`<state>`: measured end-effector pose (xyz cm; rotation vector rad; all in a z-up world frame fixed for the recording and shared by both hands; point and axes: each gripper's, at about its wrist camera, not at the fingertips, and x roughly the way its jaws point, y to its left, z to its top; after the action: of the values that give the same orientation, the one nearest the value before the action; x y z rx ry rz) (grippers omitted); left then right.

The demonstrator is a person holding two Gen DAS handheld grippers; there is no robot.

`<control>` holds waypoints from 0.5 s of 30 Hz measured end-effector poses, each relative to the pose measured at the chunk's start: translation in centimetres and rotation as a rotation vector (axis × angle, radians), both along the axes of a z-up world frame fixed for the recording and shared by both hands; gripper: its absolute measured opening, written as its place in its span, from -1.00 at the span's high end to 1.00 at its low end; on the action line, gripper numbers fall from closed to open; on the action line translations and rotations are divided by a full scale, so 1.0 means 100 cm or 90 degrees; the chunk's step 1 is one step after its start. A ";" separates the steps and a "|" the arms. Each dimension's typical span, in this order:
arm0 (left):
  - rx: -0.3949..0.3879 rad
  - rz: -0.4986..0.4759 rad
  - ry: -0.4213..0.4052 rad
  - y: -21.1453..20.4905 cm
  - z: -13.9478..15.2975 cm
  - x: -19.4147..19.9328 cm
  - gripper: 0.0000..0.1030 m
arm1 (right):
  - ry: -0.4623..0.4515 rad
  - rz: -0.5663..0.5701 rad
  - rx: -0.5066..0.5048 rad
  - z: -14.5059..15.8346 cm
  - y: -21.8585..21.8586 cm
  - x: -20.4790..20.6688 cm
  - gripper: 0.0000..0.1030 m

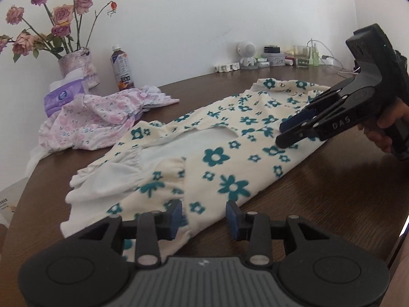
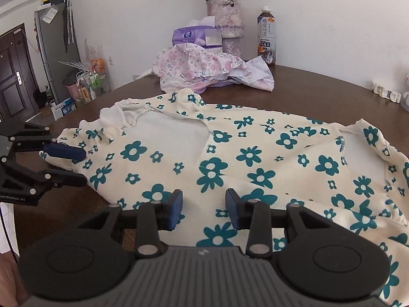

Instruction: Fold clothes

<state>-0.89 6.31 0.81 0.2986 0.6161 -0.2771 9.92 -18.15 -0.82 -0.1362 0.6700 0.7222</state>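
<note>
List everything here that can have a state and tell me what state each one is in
Left gripper: open, over the near edge of the garment, holding nothing.
Right gripper: open, above the garment, holding nothing.
Cream floral garment: spread out on the table, not yet folded.
Pink floral garment: crumpled in a heap.
Tea bottle: upright, capped.
Tissue pack: open, a tissue sticking out.
Vase: upright, holding roses.

It was a lived-in home. A vase of roses and a tea bottle stood on the wooden worktop. At the right-wrist view's far left were a fridge and a front door.
</note>
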 end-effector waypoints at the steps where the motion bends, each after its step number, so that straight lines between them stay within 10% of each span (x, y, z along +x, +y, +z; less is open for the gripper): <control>1: 0.024 0.002 -0.002 0.004 -0.002 -0.003 0.30 | 0.002 -0.005 0.002 0.000 -0.001 0.000 0.27; 4: 0.095 0.003 -0.017 0.012 -0.005 -0.008 0.29 | -0.001 -0.016 0.001 -0.001 -0.003 -0.002 0.27; 8: 0.129 0.005 -0.005 0.031 -0.003 -0.008 0.91 | -0.007 -0.023 -0.004 -0.002 -0.007 -0.006 0.27; 15: 0.147 0.013 -0.007 0.055 0.006 -0.007 0.93 | -0.019 -0.029 -0.013 -0.002 -0.013 -0.010 0.28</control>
<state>-1.61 11.77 1.39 0.5156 0.6402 -0.1841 8.94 -19.40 -1.06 -0.1492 0.6503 0.6683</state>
